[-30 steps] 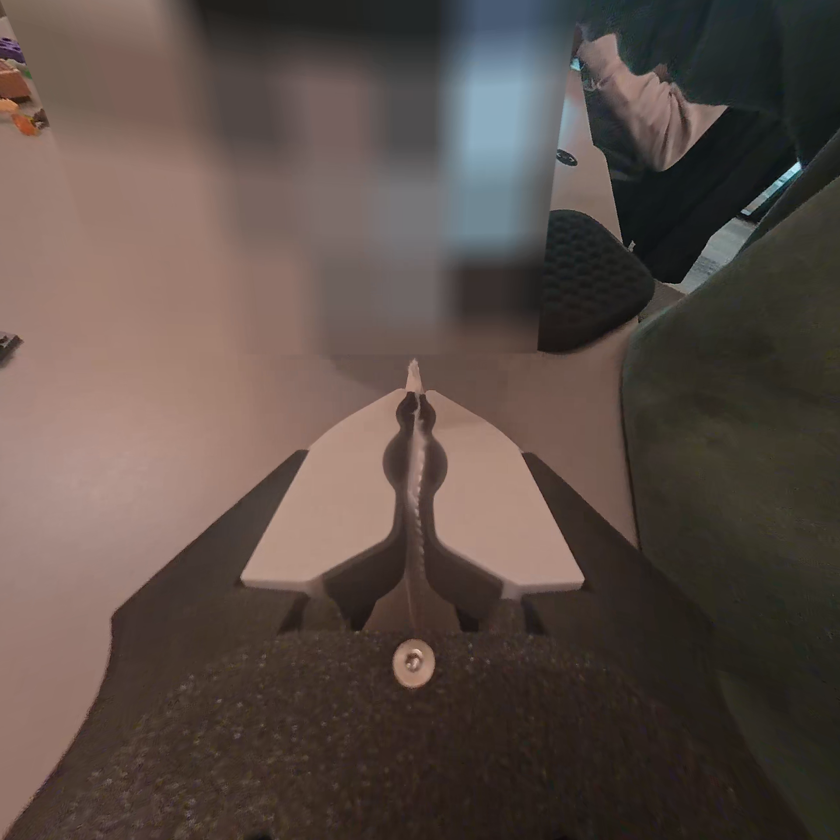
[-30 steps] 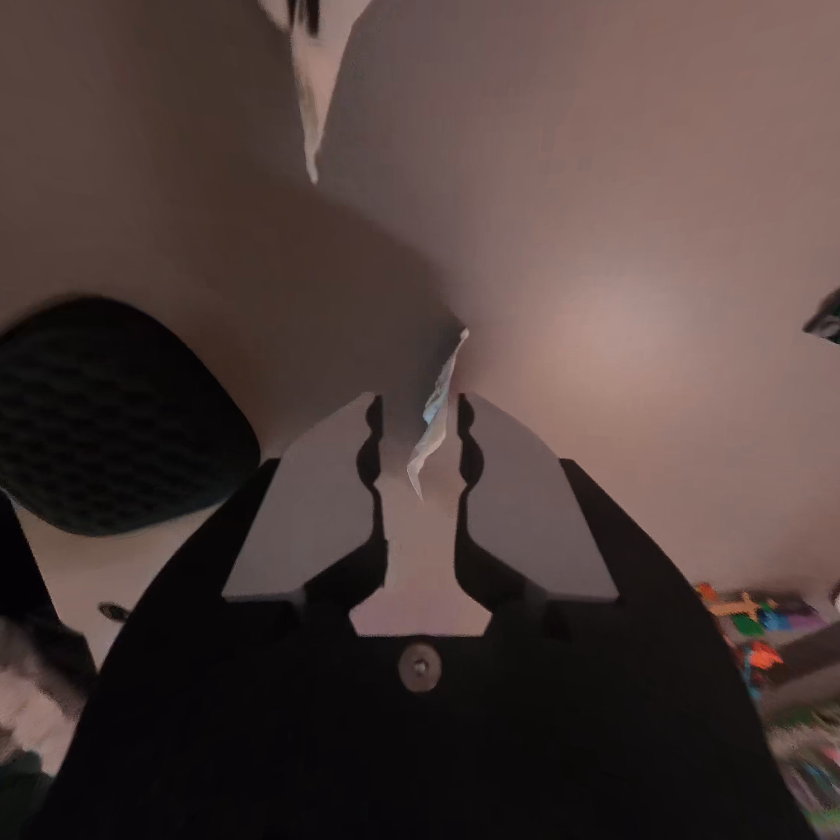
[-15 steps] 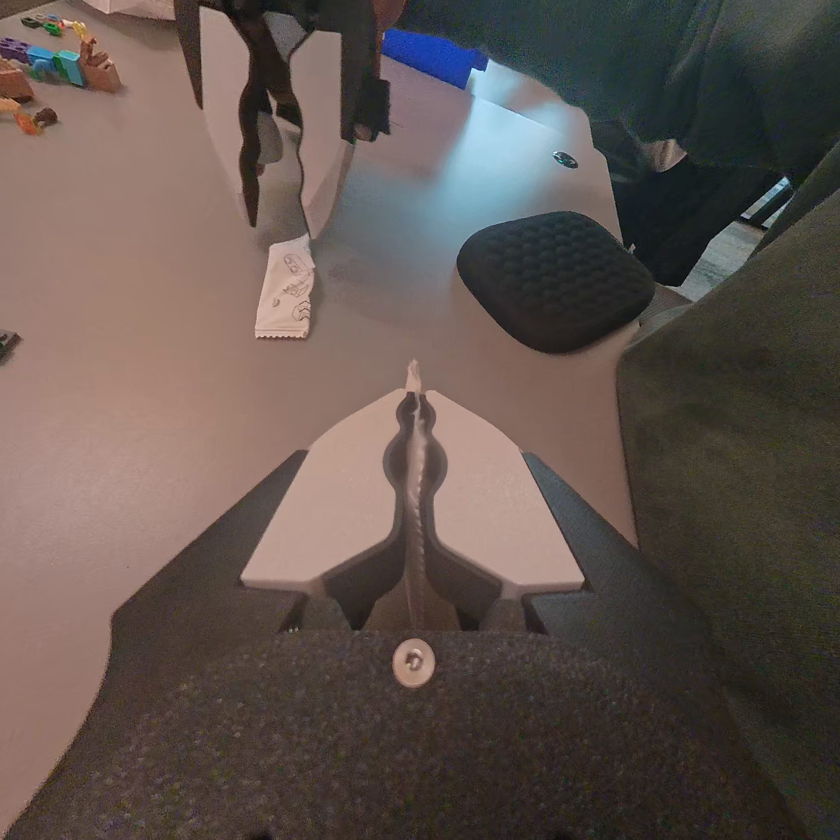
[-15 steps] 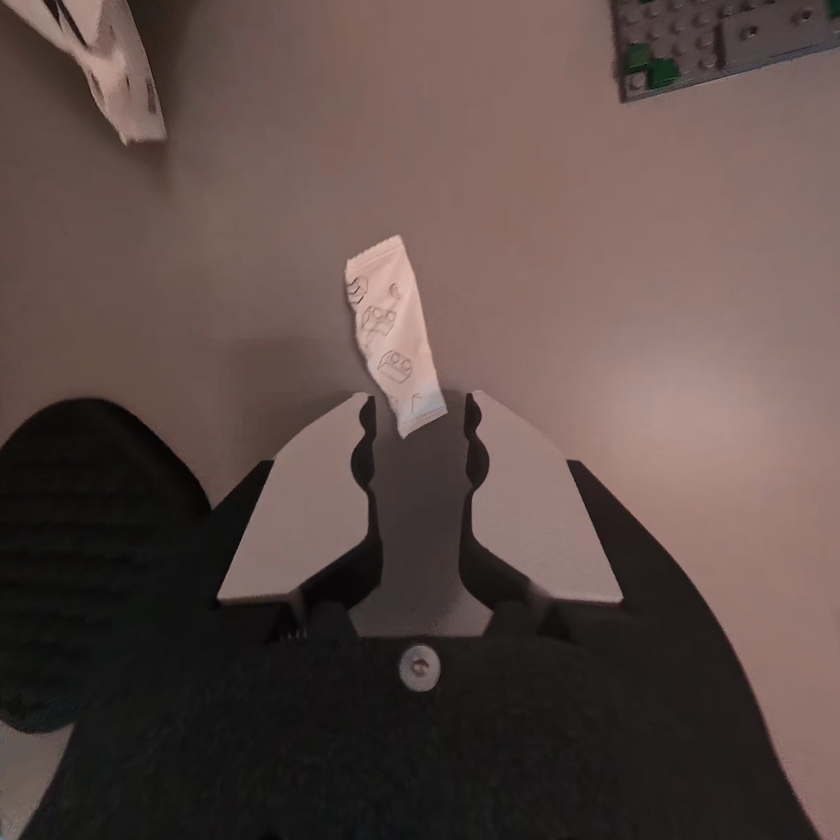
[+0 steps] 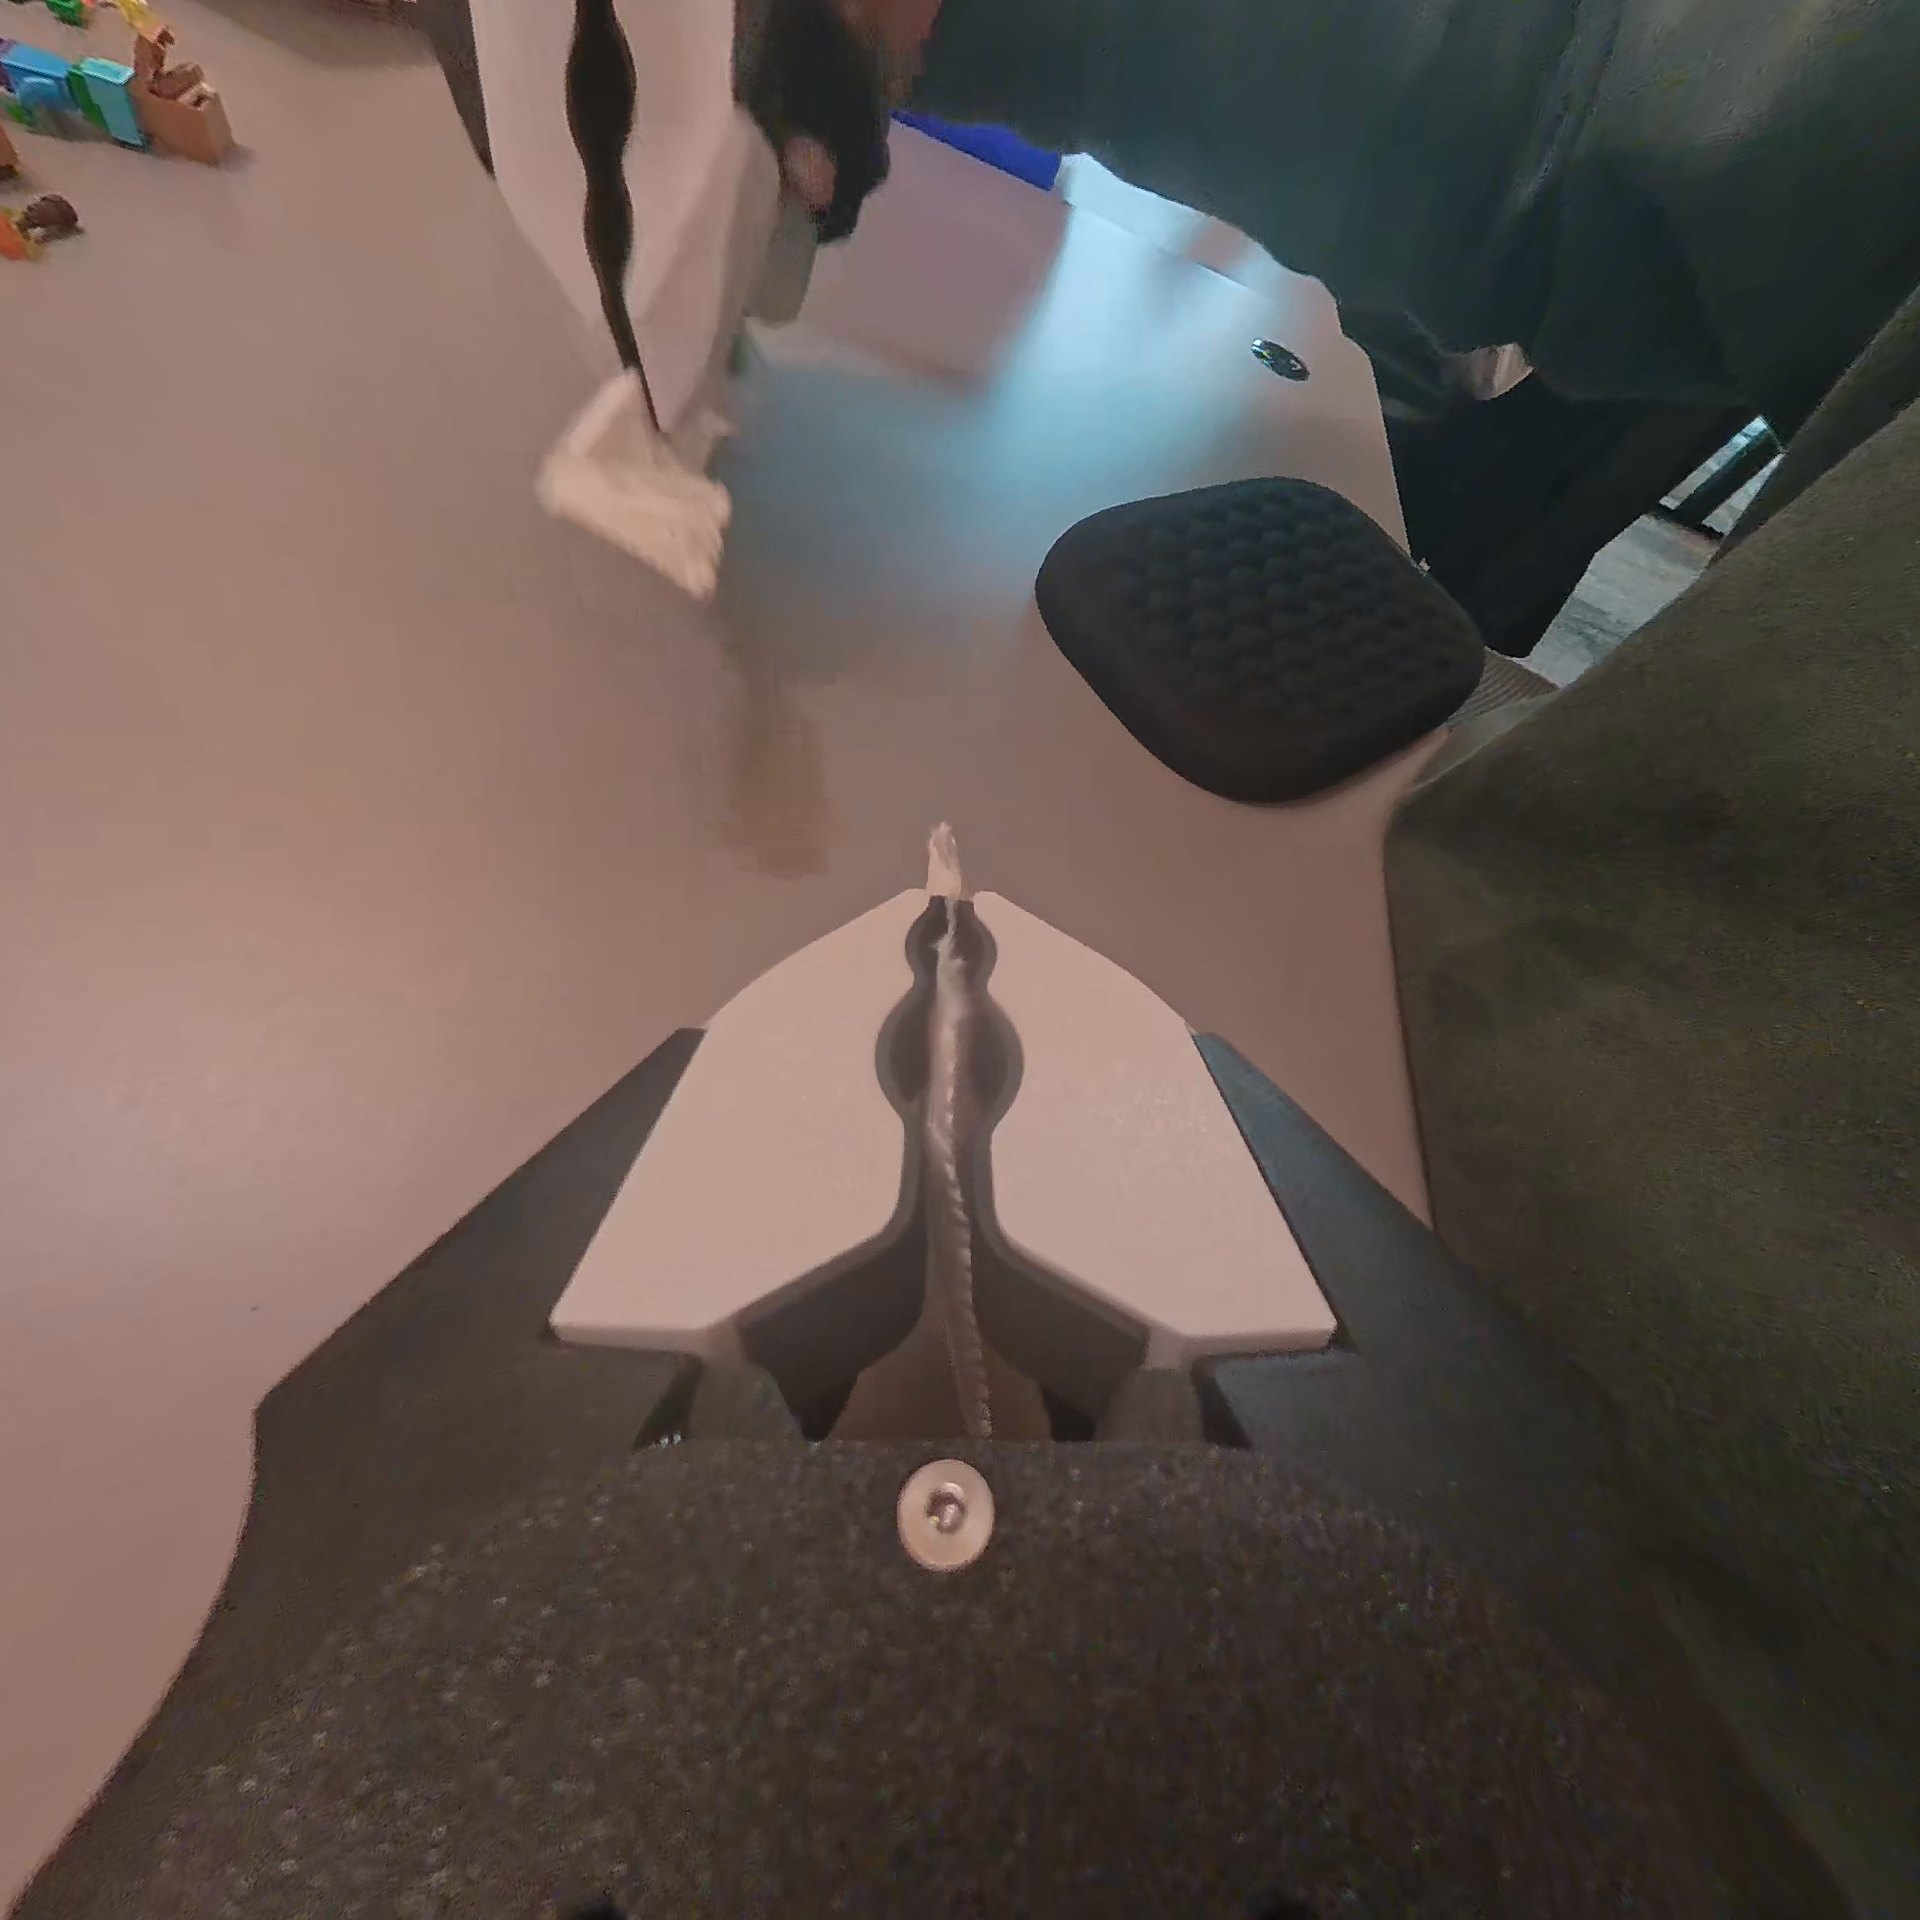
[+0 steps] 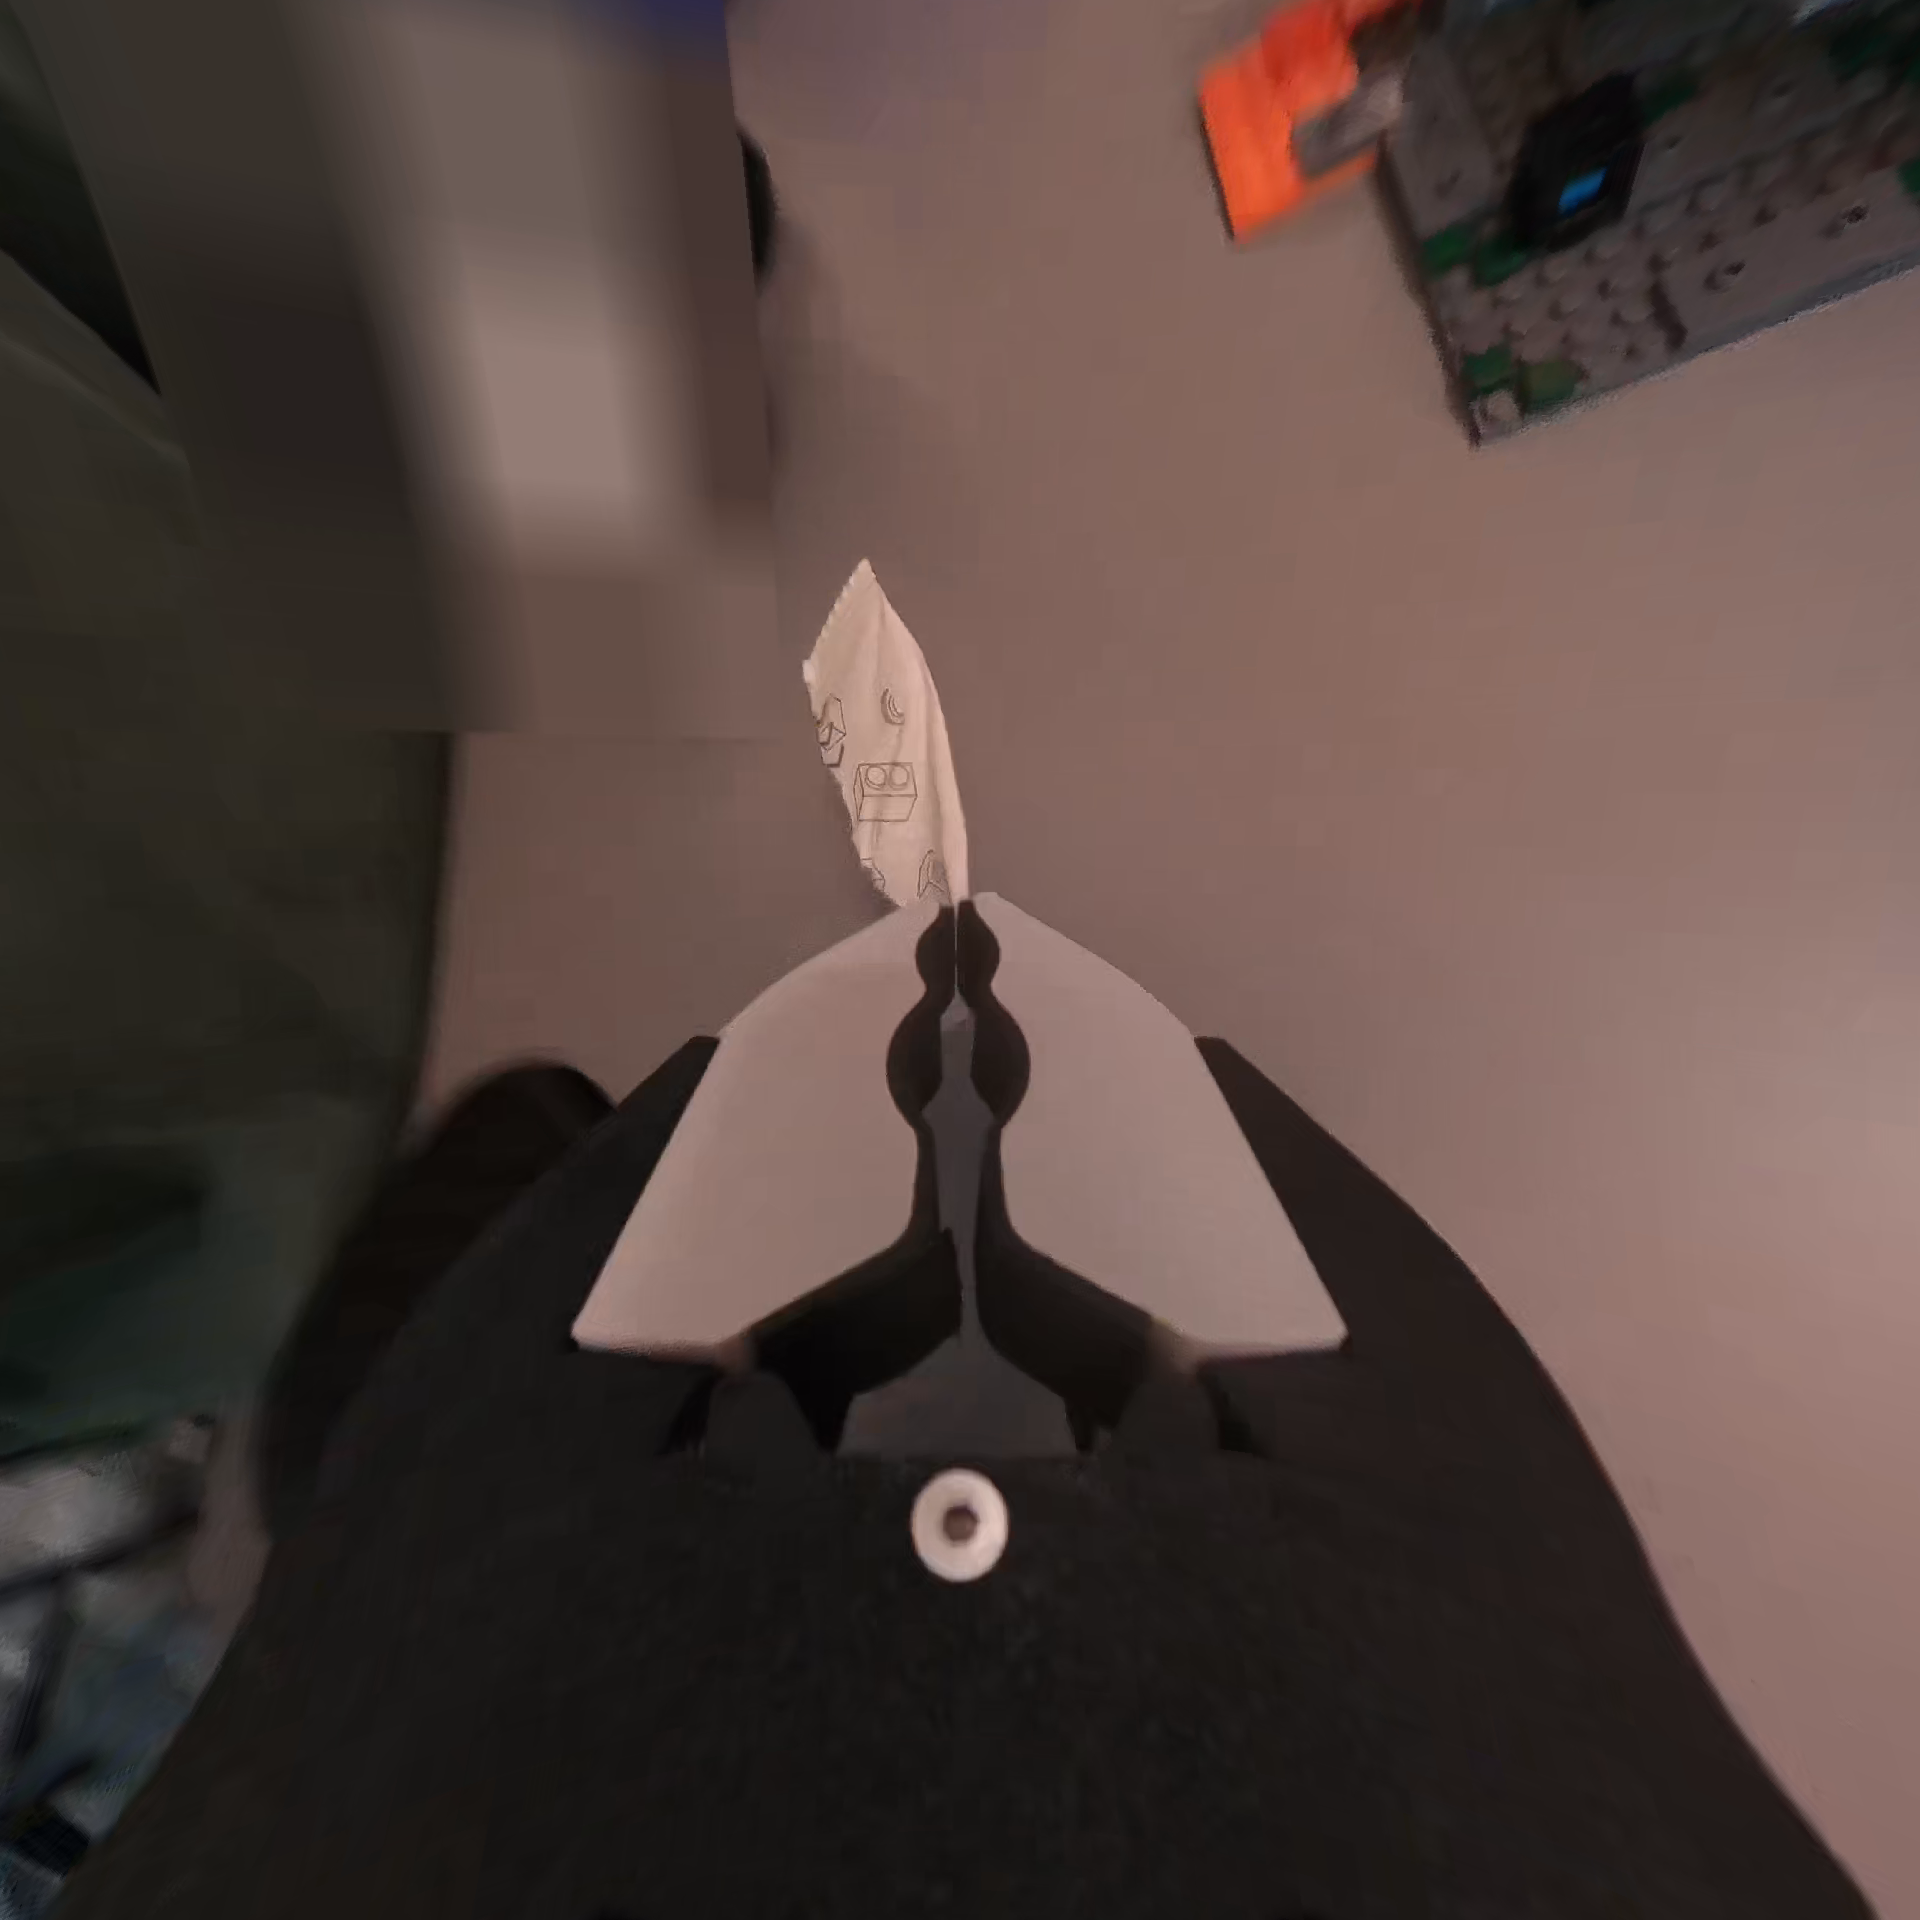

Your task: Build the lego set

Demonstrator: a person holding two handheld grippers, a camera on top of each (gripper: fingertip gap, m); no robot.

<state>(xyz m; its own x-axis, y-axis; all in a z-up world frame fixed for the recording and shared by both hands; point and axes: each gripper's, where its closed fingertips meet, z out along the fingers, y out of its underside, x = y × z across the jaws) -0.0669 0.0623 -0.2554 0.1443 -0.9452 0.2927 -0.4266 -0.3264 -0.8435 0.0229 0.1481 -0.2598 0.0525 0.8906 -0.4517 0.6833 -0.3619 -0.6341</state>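
My left gripper (image 5: 948,902) is shut on a thin white paper strip (image 5: 943,857). I see the strip edge-on, running back between the fingers, with its tip poking out past them. My right gripper (image 6: 956,909) is shut on one end of a white paper bag piece (image 6: 894,748) printed with brick outlines, which sticks out ahead of the fingertips. In the left wrist view the right gripper (image 5: 649,405) points down at the grey table (image 5: 312,727) with the blurred white paper (image 5: 634,499) at its tips.
A black textured pad (image 5: 1257,634) lies at the table's right edge. Loose coloured bricks (image 5: 114,99) sit at the far left. A grey studded baseplate build (image 6: 1662,229) and an orange piece (image 6: 1278,135) lie beyond the right gripper. A dark green sleeve (image 5: 1662,1143) fills the right. The tips of one gripper are about 12 centimeters away from the tips of the other.
The right gripper was open over the paper piece lying on the table; it has come down and shut on its end. The left gripper has stayed shut on the strip.
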